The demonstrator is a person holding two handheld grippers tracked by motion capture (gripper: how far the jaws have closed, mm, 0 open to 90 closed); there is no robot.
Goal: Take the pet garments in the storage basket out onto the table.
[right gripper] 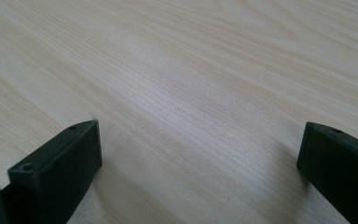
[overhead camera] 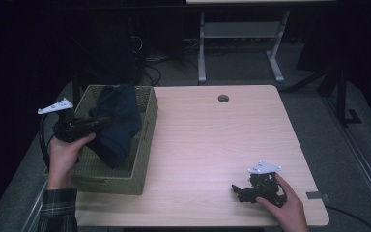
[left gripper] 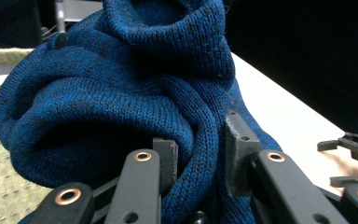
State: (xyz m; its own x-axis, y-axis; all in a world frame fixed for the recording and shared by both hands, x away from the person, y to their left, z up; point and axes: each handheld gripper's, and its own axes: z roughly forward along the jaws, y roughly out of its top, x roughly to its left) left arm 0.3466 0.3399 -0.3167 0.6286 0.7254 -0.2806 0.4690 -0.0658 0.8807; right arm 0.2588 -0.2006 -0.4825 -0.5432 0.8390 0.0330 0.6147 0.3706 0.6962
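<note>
Two hand-held grippers at one pale wooden table (overhead camera: 212,145). Item in hand: dark blue knitted garment (overhead camera: 118,123), bunched, hanging partly above and partly inside the woven olive-green rectangular basket (overhead camera: 147,140) at the table's left edge. Left gripper (overhead camera: 99,123): jaws clenched on a thick fold of the knit, seen close in the left gripper view, where the wool (left gripper: 121,93) bulges between and over both pads. Right gripper (overhead camera: 235,189): resting on the bare tabletop near the front right corner, jaws released and wide apart, nothing between them, wood grain (right gripper: 191,93) beneath. Handling note: the lift looks best done straight up until the trailing hem clears the basket's rim, the pinch kept deep in the fold since loose knit may slip. Obstacles: the basket wall nearest the table's middle, which the cloth could snag or drag. Other items: round cable hole (overhead camera: 223,98) in the tabletop, well apart; desk frame (overhead camera: 241,38) on the floor beyond.
</note>
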